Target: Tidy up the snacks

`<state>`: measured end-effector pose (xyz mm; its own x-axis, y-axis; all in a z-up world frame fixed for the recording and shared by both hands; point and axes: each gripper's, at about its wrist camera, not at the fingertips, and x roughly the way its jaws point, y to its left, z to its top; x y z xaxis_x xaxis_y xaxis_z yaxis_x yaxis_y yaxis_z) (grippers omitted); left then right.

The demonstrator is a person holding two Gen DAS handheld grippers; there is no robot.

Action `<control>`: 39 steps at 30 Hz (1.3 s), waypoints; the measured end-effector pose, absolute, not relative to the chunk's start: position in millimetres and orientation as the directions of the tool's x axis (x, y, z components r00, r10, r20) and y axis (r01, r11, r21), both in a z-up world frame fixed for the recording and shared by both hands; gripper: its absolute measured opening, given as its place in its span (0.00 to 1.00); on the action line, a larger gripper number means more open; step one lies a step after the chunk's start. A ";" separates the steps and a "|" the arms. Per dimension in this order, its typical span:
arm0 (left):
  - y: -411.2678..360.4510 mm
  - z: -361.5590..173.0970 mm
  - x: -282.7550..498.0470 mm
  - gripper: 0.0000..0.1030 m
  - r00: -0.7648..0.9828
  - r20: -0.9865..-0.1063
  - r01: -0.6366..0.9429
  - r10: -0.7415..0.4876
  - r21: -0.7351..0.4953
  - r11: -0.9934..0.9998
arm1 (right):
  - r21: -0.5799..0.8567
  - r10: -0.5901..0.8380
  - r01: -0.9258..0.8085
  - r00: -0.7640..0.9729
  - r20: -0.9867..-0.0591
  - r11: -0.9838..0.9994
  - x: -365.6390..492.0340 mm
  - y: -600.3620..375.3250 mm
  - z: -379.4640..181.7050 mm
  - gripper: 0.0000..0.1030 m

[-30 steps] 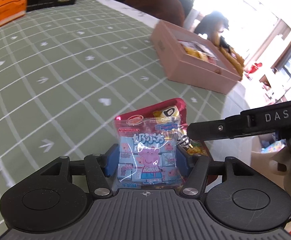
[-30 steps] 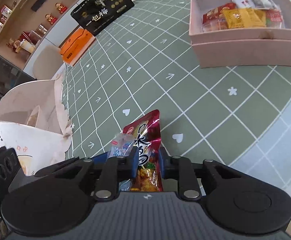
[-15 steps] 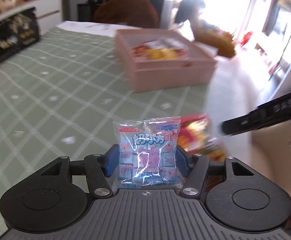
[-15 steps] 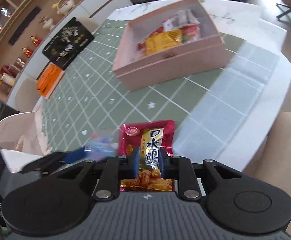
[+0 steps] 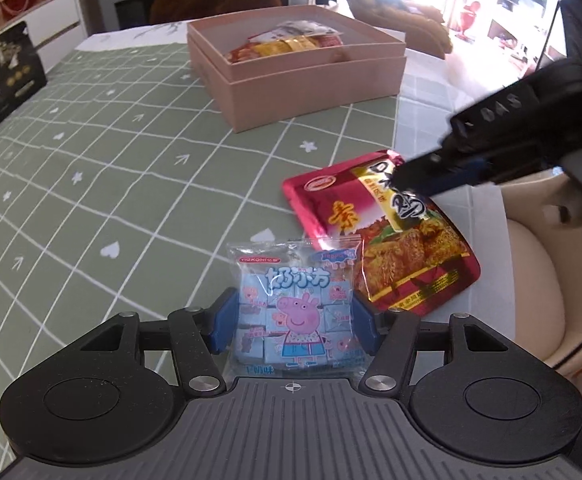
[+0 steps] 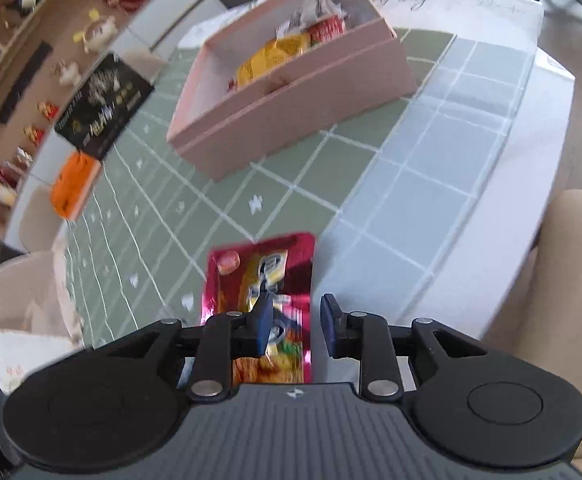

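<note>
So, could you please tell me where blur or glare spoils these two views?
Left wrist view: sharp on the blue Peppa Pig packet, window glare washes out the upper right. Right wrist view: motion blur smears the pink box and red snack packet.

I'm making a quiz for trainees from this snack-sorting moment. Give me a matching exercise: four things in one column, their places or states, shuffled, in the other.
Things:
1. Peppa Pig packet
2. red snack bag
3. pink box
4. orange box

Places or states:
A. holds several snacks
B. under the open right gripper
C. at the table's far edge
D. clamped in the left gripper

Pairs: 1-D, 2-B, 3-A, 4-C
</note>
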<state>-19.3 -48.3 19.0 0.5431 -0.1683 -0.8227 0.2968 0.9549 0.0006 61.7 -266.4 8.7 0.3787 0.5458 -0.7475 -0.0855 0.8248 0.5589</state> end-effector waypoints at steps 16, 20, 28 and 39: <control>-31.2 16.5 -28.0 0.63 0.571 -0.765 0.331 -0.297 -0.117 0.936 | 0.728 0.746 -0.183 0.266 -0.610 0.660 51.6 -242.2 46.8 0.32; -26.0 15.3 -32.8 0.63 0.574 -0.751 0.347 -0.326 -0.137 0.928 | 0.687 0.729 -0.245 0.249 -0.638 0.684 45.1 -220.6 54.6 0.32; -19.8 15.6 -34.3 0.63 0.570 -0.742 0.356 -0.352 -0.162 0.920 | 0.515 0.590 -0.304 0.261 -0.764 0.801 54.9 -176.5 40.9 0.33; -11.9 13.4 -30.1 0.63 0.583 -0.736 0.316 -0.345 -0.185 0.930 | 0.586 0.644 -0.279 0.209 -0.736 0.760 91.8 -160.7 21.7 0.27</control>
